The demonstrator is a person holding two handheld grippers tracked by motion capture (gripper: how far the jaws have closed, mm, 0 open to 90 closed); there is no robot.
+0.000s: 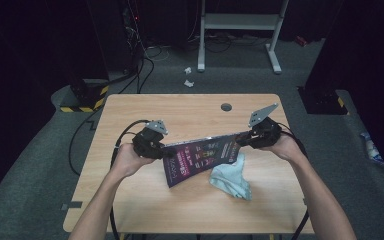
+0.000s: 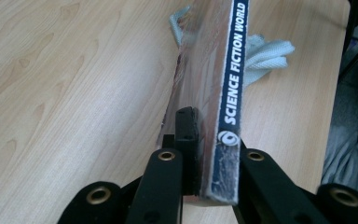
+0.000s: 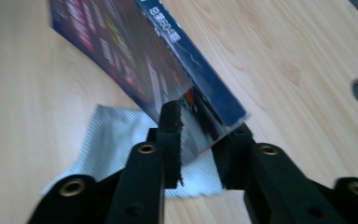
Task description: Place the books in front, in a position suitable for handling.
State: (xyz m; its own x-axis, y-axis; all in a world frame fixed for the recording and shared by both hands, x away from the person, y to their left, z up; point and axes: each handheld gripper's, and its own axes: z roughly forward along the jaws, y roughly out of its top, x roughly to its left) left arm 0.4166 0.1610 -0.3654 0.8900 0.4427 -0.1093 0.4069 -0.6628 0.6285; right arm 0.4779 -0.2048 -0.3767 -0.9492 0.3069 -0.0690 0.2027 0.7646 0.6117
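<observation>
At frame centre, the left gripper point(image 1: 166, 151) is clamping the magazine point(image 1: 203, 156) above the desk point(image 1: 190, 107), while the right gripper point(image 1: 241, 138), jaws loosening, is straddling its opposite end, over the cloth point(image 1: 232, 176).

magazine point(image 3: 135, 56) cover print blurred in right gripper view, pale cloth point(image 1: 231, 176) partly hidden beneath it

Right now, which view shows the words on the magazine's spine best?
The left gripper view: the magazine spine faces it, sharp, reading SCIENCE FICTION WORLD. The right gripper view shows the spine blurred, at an angle. The high view shows its cover, with the spine unreadable.
</observation>
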